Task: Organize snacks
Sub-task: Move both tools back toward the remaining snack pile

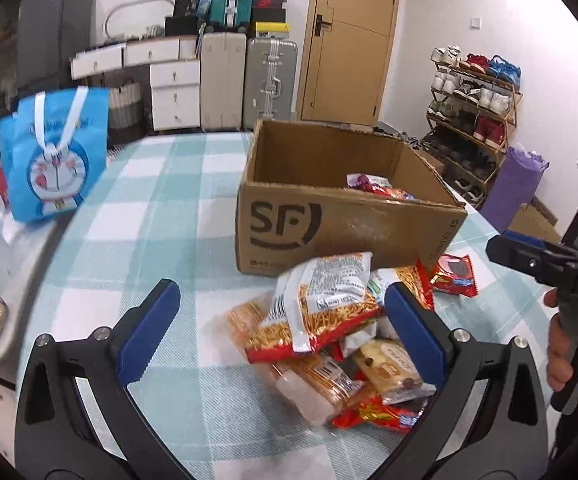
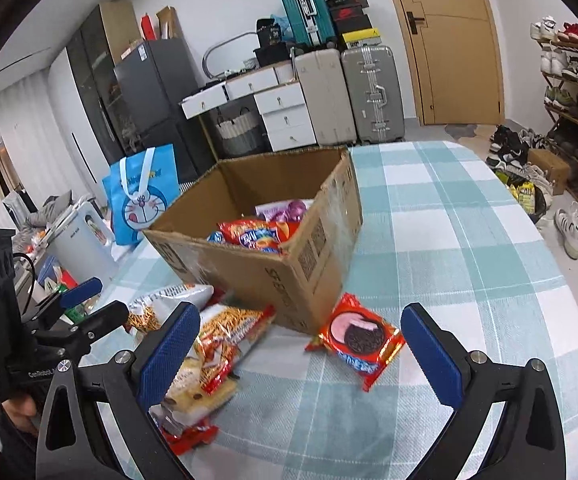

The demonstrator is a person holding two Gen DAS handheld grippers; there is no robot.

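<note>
The left gripper [image 1: 283,330] hangs over the table [image 1: 161,200], which wears a teal-and-white checked cloth, and its jaws stand wide apart with nothing clamped; one blue pad [image 1: 151,332] sits at 8 o'clock in the left wrist view and the other at 4 o'clock. Between them, lower down on the cloth, lies a loose heap of snacks: a bag of stick snacks [image 1: 321,304] on top, a clear tub of crackers [image 1: 317,384] beneath it at 6 o'clock, a pale wrapped pastry [image 1: 389,364] just beside the right-hand pad, and a red wrapper [image 1: 373,416] at the near edge of the heap. At 12 o'clock from the heap stands an open cardboard box [image 1: 349,224], printed SF on its near wall, with several packets already inside, among them a purple packet [image 1: 365,180]. The right gripper [image 2: 295,350] also has its jaws apart and empty; a red sandwich-biscuit packet [image 2: 359,338] lies flat on the cloth between them, just beside the box's near corner and apart from the heap, which shows at 8 o'clock in the right wrist view. A blue cartoon tote bag [image 1: 55,156] stands at 10 o'clock past the table edge.
</note>
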